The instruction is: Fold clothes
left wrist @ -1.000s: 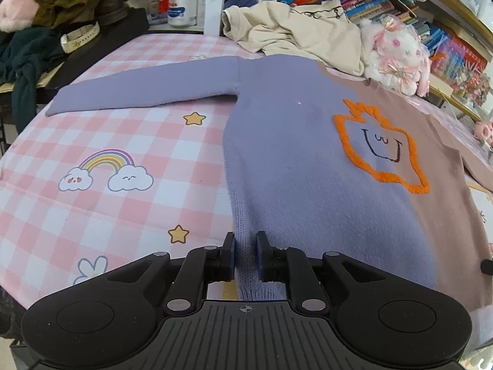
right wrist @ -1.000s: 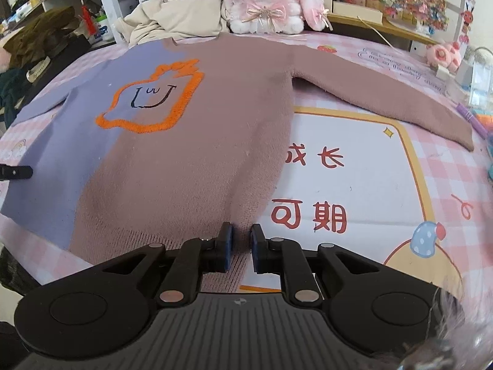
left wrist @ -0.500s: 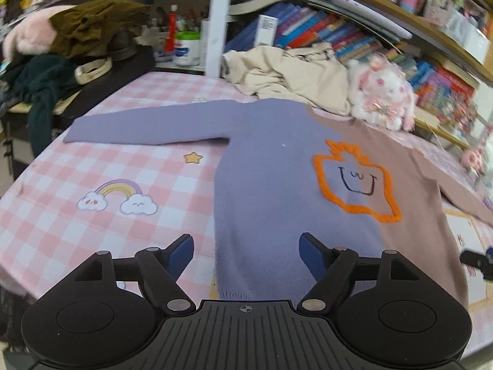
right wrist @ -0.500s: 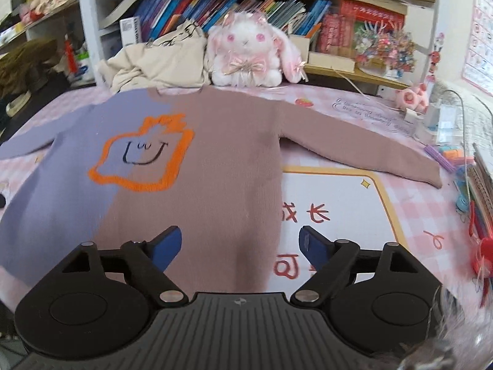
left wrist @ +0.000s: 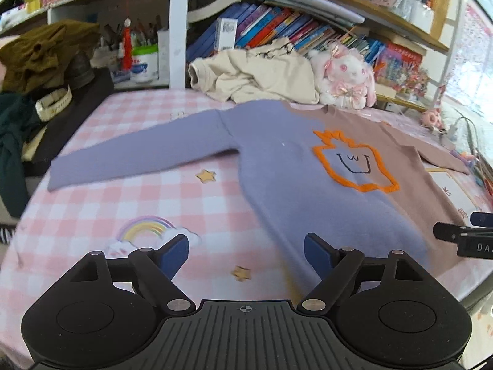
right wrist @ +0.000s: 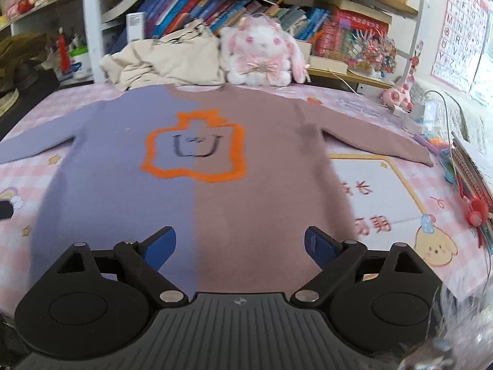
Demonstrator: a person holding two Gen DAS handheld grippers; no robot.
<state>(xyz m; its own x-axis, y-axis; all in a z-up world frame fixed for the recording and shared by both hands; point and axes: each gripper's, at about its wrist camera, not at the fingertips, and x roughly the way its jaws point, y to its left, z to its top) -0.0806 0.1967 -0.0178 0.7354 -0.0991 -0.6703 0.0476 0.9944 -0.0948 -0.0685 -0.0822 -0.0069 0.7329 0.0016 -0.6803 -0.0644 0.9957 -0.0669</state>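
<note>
A two-tone sweater point(left wrist: 277, 160) point(right wrist: 246, 185), purple on one half and brown on the other with an orange-outlined face, lies flat on the pink checked table cover point(left wrist: 107, 191), both sleeves spread out. My left gripper point(left wrist: 246, 249) hovers above the lower purple edge, its jaws still opening with nothing between them. My right gripper point(right wrist: 240, 245) hangs over the middle of the hem, jaws likewise opening and empty. The tip of the right gripper point(left wrist: 462, 234) shows at the far right of the left wrist view.
A cream garment point(left wrist: 255, 74) point(right wrist: 166, 58) and a pink plush rabbit point(left wrist: 342, 77) point(right wrist: 262, 52) sit behind the sweater's collar. Bookshelves point(right wrist: 231, 9) rise at the back. Dark clothes point(left wrist: 18, 123) pile at the left; pens, notebooks and cables point(right wrist: 462, 166) crowd the right edge.
Both grippers let go of the sweater's hem, opened wide and pulled back and up. The sweater now lies flat and whole in each view.
</note>
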